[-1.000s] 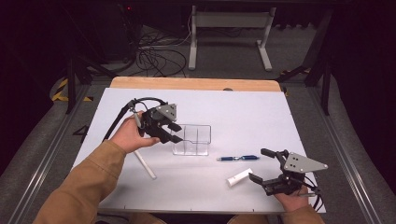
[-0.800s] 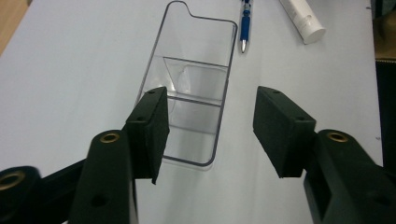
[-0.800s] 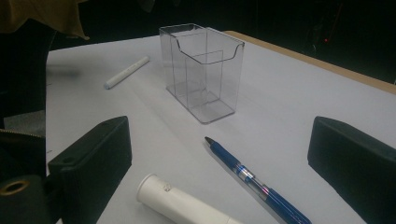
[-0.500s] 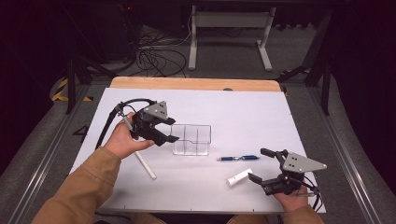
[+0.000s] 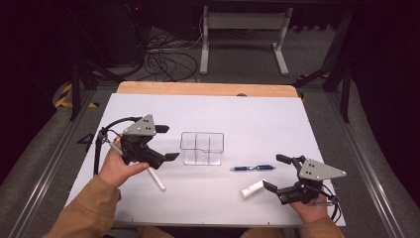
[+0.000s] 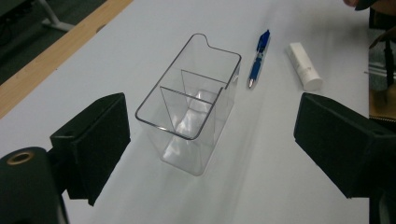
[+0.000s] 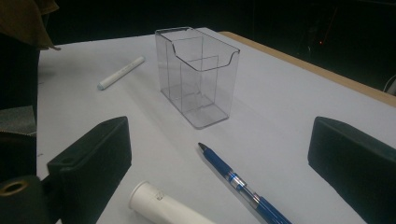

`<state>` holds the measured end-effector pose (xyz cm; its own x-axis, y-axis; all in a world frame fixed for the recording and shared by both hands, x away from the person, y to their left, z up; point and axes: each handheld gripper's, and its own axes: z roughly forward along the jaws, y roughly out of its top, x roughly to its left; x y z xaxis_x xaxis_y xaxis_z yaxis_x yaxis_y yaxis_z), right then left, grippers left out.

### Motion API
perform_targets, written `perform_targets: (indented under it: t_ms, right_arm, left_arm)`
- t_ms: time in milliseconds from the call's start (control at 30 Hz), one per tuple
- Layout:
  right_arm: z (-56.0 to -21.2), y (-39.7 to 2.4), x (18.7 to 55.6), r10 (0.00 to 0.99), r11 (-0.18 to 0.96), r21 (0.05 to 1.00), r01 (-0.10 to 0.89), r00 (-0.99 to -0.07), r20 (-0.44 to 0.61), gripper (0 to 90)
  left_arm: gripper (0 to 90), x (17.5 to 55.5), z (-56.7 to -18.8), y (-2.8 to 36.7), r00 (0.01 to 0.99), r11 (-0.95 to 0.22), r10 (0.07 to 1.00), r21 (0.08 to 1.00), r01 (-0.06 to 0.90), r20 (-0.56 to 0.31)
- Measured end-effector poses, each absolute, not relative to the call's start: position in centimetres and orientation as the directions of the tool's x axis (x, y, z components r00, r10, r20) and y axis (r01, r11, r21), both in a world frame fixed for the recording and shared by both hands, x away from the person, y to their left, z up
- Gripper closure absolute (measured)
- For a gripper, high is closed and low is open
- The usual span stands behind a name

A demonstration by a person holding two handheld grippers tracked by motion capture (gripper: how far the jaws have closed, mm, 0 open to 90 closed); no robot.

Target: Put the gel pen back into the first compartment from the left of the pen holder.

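hovering at the left of the high view, the left gripper [image 5: 166, 144] has just been opening its jaws, which now stand spread with nothing between them, aimed at the clear acrylic organizer [image 5: 202, 148] just to its right. in the left gripper view that organizer [image 6: 189, 105] stands upright at frame centre between the two jaws, untouched, its divided compartments all empty. a white marker [image 5: 156, 178] lies on the white table [image 5: 257, 114] just below the left hand. at the lower right of the high view, the right gripper [image 5: 280, 176] also has its jaws spread and bare, with a white tube [image 5: 252, 188] just left of it and a blue pen [image 5: 252, 168] above that, between gripper and organizer. judging from this, the organizer has been set in place and loading has not begun; the next move likely calls for picking up one of the loose items, closing squarely across its barrel and dropping it upright into a compartment.
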<state>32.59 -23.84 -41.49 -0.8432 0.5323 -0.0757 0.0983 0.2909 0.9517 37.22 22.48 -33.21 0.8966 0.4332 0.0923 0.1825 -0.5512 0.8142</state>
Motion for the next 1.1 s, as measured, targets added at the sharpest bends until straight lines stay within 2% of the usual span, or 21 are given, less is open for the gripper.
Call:
perform_targets:
  t_ms: [200,267,567,733,933,1100]
  right_arm:
    - [-41.3,-23.7,32.7,0.531,0.293,0.951,0.098,-0.844,-0.077,6.9]
    - [-41.3,-23.7,32.7,0.532,0.295,0.951,0.098,-0.843,-0.078,6.9]
    - [-40.6,-23.3,33.3,0.525,0.329,0.937,0.116,-0.847,-0.079,6.9]
    - [-40.0,-22.8,33.8,0.520,0.359,0.925,0.121,-0.849,-0.090,7.6]
    - [-39.4,-22.3,34.3,0.510,0.373,0.921,0.111,-0.854,-0.103,7.8]
    - [-39.4,-22.1,34.6,0.503,0.389,0.914,0.117,-0.858,-0.104,8.1]
  left_arm:
    - [12.2,36.5,-33.4,23.3,0.883,-0.517,0.463,0.833,0.198,0.077]
    - [7.9,36.2,-33.6,23.4,0.865,-0.517,0.491,0.834,0.193,0.104]
    - [7.8,34.1,-35.7,25.0,0.839,-0.436,0.538,0.877,0.200,0.076]
    - [7.8,32.7,-36.7,25.6,0.806,-0.408,0.584,0.893,0.188,0.097]
    - [8.8,32.4,-37.9,26.6,0.807,-0.376,0.589,0.898,0.230,0.040]
    - [8.8,32.3,-38.2,27.0,0.804,-0.370,0.593,0.898,0.237,0.032]
